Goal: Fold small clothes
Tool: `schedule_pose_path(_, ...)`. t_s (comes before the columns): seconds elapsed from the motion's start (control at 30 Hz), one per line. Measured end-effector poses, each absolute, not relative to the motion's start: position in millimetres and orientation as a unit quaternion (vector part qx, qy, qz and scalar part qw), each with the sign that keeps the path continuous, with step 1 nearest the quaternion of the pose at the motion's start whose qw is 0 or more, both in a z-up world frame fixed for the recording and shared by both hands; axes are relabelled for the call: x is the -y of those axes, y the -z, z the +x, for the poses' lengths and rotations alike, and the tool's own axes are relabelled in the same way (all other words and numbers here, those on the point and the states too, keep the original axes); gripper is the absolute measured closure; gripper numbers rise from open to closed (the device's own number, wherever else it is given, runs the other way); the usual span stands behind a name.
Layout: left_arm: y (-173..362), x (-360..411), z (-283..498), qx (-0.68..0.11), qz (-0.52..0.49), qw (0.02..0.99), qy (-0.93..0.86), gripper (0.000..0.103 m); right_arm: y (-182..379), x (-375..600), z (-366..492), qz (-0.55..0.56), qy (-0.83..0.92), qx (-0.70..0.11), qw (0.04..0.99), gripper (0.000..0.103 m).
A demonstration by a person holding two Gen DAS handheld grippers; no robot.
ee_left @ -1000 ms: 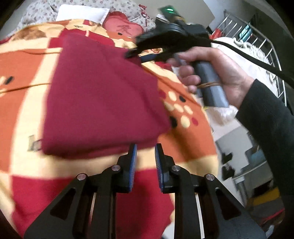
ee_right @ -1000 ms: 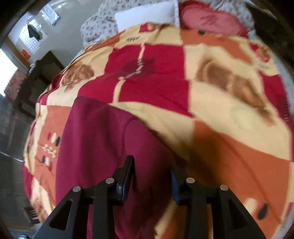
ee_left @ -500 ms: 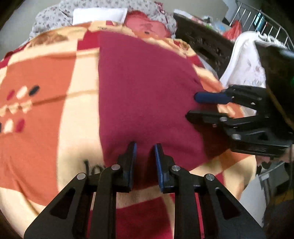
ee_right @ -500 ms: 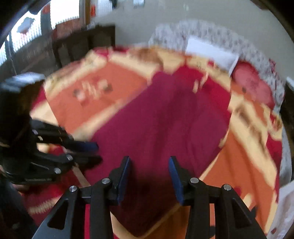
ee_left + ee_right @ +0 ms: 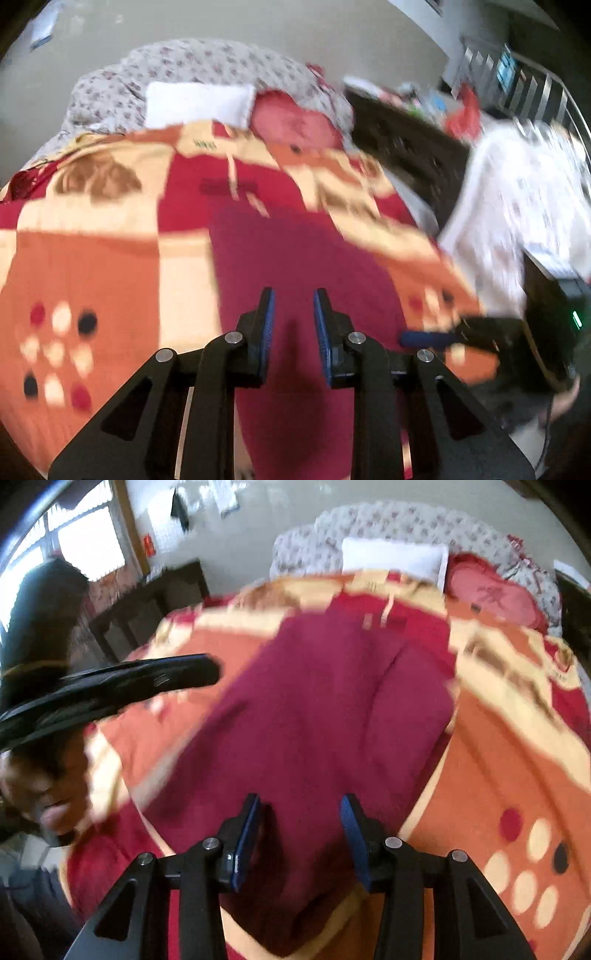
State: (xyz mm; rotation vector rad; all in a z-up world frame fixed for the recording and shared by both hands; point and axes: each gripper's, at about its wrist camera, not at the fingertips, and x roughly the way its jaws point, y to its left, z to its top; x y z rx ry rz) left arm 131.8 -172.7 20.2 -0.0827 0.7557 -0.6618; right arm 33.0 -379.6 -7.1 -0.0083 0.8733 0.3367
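The maroon garment [image 5: 314,716] runs lengthwise ahead of the right gripper [image 5: 301,834], nearer, jaws spread, just opened, holding nothing

Both views motion-blurred. The maroon garment [image 5: 295,266]: near edge runs under the left gripper [image 5: 293,321] & off the frame bottom; folds unreadable. The right gripper [image 5: 443,338] is a smear at the left-wrist view's right edge (only one blue pad is clear). Clutter on the dark cabinet [image 5: 406,147] is too blurred to ID.
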Motion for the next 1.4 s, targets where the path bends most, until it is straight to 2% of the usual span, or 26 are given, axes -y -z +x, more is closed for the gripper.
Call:
schedule_pose_path(0.13, -5, 209, 188, -0.414, -0.015, 0.860, 0.299, 0.083, -6, 376, 85, -0.027, -0.124, -0.417, 0.900, 0.060)
schedule_pose_path(0.23, 25, 233, 201, -0.466, 0.011, 0.826, 0.318, 0.083, 27, 368, 119, -0.073, -0.098, -0.474, 0.872, 0.060)
schedule_pose_path(0.27, 40, 240, 205, -0.482, 0.023, 0.820, 0.308, 0.080, 37, 372, 124, -0.071, -0.091, -0.488, 0.865, 0.060)
schedule_pose_path(0.33, 58, 244, 209, -0.497, 0.029, 0.812, 0.305, 0.080, 47, 381, 123, -0.048, -0.090, -0.482, 0.870, 0.059)
schedule_pose_path(0.5, 56, 242, 208, -0.504, 0.032, 0.804, 0.315, 0.080, 53, 389, 114, -0.020, -0.089, -0.470, 0.878, 0.059)
schedule_pose_path(0.67, 9, 218, 180, -0.463, 0.036, 0.832, 0.303, 0.079, 19, 385, 99, -0.008, -0.075, -0.472, 0.878, 0.059)
schedule_pose_path(0.7, 3, 208, 172, -0.456, 0.028, 0.833, 0.311, 0.075, 8, 384, 86, 0.002, -0.080, -0.457, 0.886, 0.059)
schedule_pose_path(0.73, 0, 197, 165, -0.455, 0.022, 0.831, 0.319, 0.058, 0, 382, 73, 0.009, -0.083, -0.445, 0.892, 0.057)
schedule_pose_path(0.8, 2, 178, 148, -0.452, 0.013, 0.832, 0.321, 0.036, -9, 374, 40, 0.021, -0.088, -0.430, 0.898, 0.050)
schedule_pose_path(0.83, 5, 172, 142, -0.450, 0.010, 0.832, 0.323, 0.036, -8, 369, 29, 0.023, -0.094, -0.428, 0.899, 0.046)
schedule_pose_path(0.9, 21, 162, 121, -0.461, 0.013, 0.824, 0.329, 0.036, 3, 357, 1, 0.028, -0.114, -0.422, 0.899, 0.046)
schedule_pose_path(1.03, 61, 182, 93, -0.494, 0.051, 0.793, 0.352, 0.033, 61, 343, -25, 0.008, -0.117, -0.467, 0.876, 0.045)
schedule_pose_path(1.2, 48, 167, 105, -0.493, -0.012, 0.795, 0.352, 0.032, 37, 383, -36, 0.157, -0.109, -0.403, 0.895, 0.046)
schedule_pose_path(1.23, 43, 163, 106, -0.486, -0.014, 0.801, 0.350, 0.032, 29, 392, -39, 0.172, -0.096, -0.381, 0.903, 0.041)
schedule_pose_path(1.27, 38, 159, 110, -0.472, -0.016, 0.811, 0.346, 0.032, 25, 399, -41, 0.179, -0.080, -0.365, 0.910, 0.027)
schedule_pose_path(1.3, 36, 158, 113, -0.468, -0.020, 0.816, 0.339, 0.032, 23, 406, -41, 0.185, -0.066, -0.354, 0.914, 0.020)
schedule_pose_path(1.33, 38, 159, 117, -0.474, -0.028, 0.814, 0.334, 0.032, 24, 412, -35, 0.197, -0.061, -0.347, 0.915, 0.017)
schedule_pose_path(1.4, 47, 167, 121, -0.492, -0.049, 0.795, 0.352, 0.032, 36, 422, -16, 0.238, -0.078, -0.356, 0.900, 0.017)
